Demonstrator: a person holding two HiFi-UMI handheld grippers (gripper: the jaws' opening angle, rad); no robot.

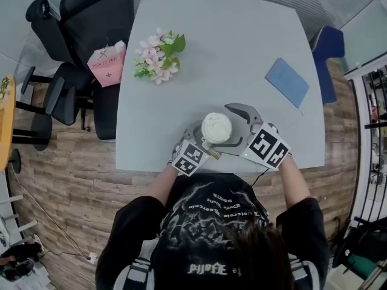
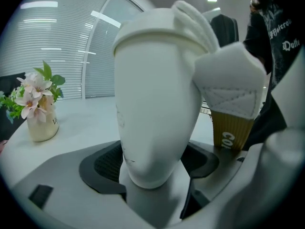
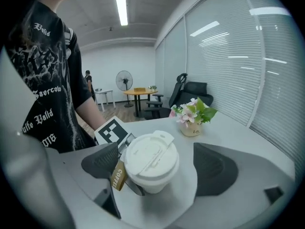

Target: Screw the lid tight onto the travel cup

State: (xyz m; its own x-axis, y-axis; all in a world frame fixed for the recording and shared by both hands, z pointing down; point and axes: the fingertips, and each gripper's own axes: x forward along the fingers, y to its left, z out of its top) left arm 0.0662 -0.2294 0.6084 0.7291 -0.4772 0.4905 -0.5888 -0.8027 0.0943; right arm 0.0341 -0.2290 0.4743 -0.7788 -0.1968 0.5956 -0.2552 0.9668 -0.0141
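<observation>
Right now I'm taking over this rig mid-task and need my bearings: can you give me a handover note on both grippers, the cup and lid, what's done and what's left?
Left gripper: shut on the body of the white travel cup, holding it near the front edge of the table.
Right gripper: open, with its jaws wide on either side of the lid and neither pad pressing it.
Done: the lid sits on the cup.
Left: I can't tell whether it is tight. Probably close the right gripper on the lid, twist again, then release.
</observation>
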